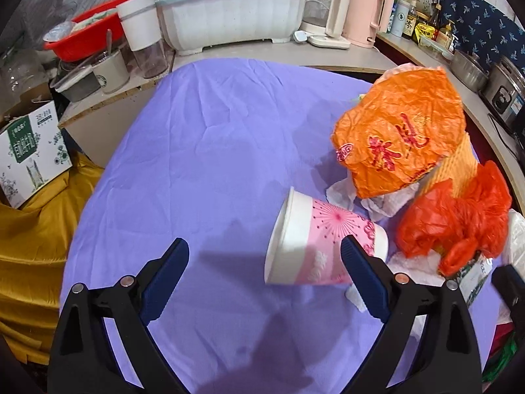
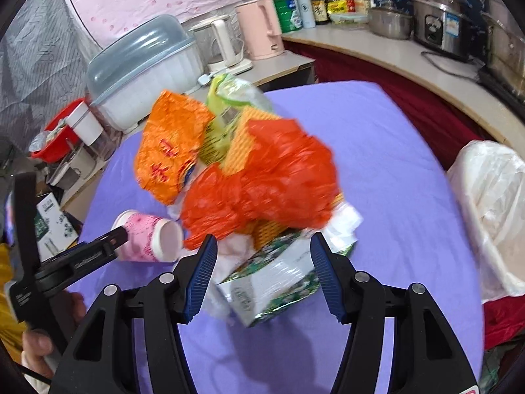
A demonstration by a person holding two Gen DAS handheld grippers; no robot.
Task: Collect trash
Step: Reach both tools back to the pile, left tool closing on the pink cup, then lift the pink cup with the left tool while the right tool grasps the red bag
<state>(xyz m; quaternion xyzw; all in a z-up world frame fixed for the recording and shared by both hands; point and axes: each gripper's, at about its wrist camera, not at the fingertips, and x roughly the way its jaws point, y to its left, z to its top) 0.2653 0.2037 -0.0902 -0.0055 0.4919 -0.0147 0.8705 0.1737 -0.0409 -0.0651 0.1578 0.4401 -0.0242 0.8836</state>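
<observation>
- Purple cloth [image 1: 210, 151] covers the tabletop under both claws.
- Left claw [image 1: 264, 279] is released, its blue-padded fingers wide apart, with nothing between the pads.
- Just ahead of the left claw, toward its right finger, a pink paper cup [image 1: 323, 246] lies on its side on the cloth, the open mouth facing left; the right finger overlaps the cup in the left wrist view, but whether they touch I cannot tell.
- Right claw [image 2: 264, 259] is also released, its fingers spread on either side of a green-and-white carton [image 2: 272, 282], not pressing on it.
- Behind the carton, a crumpled red plastic bag [image 2: 262, 190] sits on top of the trash pile, with white tissue [image 1: 387, 202] under it.
- Further ahead and left of the right claw, an orange wrapper [image 2: 170, 157] with red print leans against the pile.
- To the right of the right claw, a bin with a white bag liner [image 2: 492, 203] stands beside the tabletop.
- Far behind, a pink kettle [image 2: 262, 29] and a white covered dish rack [image 1: 229, 16] stand on a counter.
</observation>
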